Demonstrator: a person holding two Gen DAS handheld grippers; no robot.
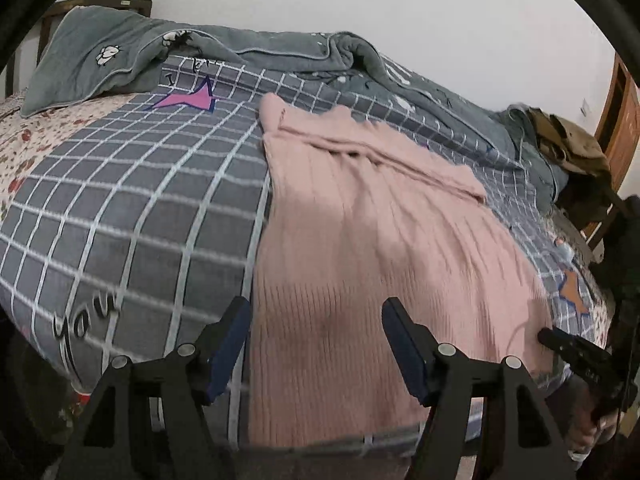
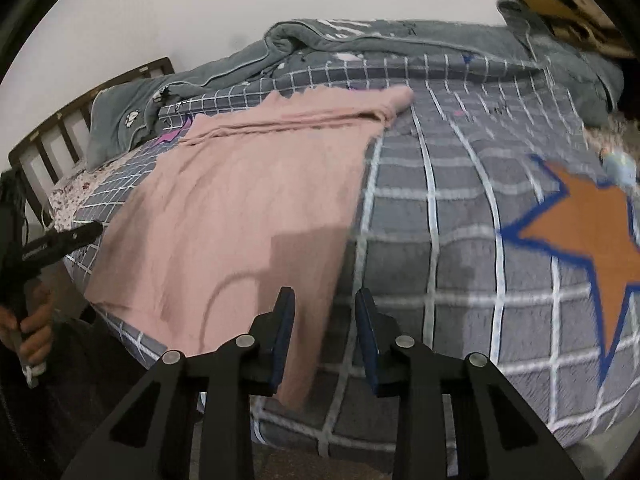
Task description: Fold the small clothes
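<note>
**Pink knit lying flat on the checked bed, both claws hanging empty above its near edge**

Grey checked bedding (image 1: 132,208) is covering the bed, with a plain pale wall standing behind it and a dark wooden headboard (image 2: 52,140) showing at one end. A rumpled grey-green quilt (image 1: 248,48) is lying bunched along the far side, and an olive-brown garment (image 1: 568,140) is sitting heaped at the foot end. An orange star (image 2: 592,236) and a purple star (image 1: 188,98) are printed on the checks.

The pink ribbed sweater (image 1: 352,248) is lying spread across the middle of the bedding, its far end folded over into a band, its near hem reaching the bed's front edge.

The left gripper (image 1: 316,344) is hovering over the sweater's near left portion with its jaws standing well apart; nothing is sitting between the blue pads, and they are not pressing on the knit. The right gripper (image 2: 325,332) is hovering over the sweater's near right corner, its jaws parted more narrowly and likewise gripping nothing (the picture is blurred, so whether a pad is brushing the fabric I cannot tell). A hand (image 2: 34,332) is gripping the left tool's handle at the edge of the right wrist view.
</note>
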